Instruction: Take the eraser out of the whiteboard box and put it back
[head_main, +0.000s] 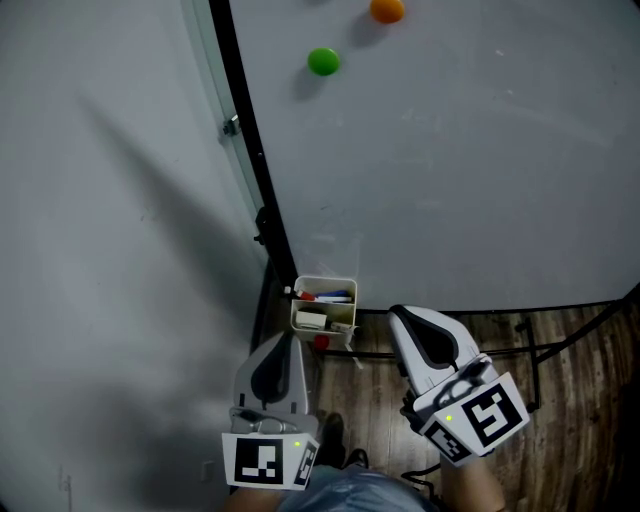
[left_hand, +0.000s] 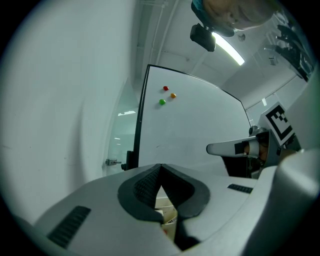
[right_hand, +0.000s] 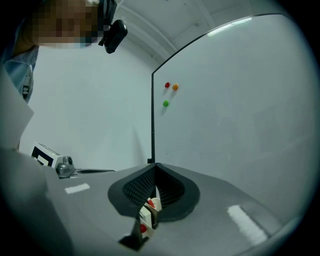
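The white whiteboard box (head_main: 343, 290) hangs at the whiteboard's lower left corner. It holds a blue and a red marker, and a white block that looks like the eraser (head_main: 311, 320). My left gripper (head_main: 288, 340) is just below the box, shut and empty. My right gripper (head_main: 394, 313) is to the right of the box, also shut with nothing in it. In the left gripper view the pads meet at the tip (left_hand: 160, 167) and the box (left_hand: 165, 210) shows beneath them. In the right gripper view the jaws (right_hand: 155, 166) are closed and the box (right_hand: 149, 212) peeks through below.
The whiteboard (head_main: 450, 150) fills the upper right, with a green magnet (head_main: 323, 61) and an orange magnet (head_main: 387, 10) on it. A grey wall (head_main: 110, 200) is at the left. Wooden floor (head_main: 570, 370) and a black stand leg (head_main: 540, 350) lie below.
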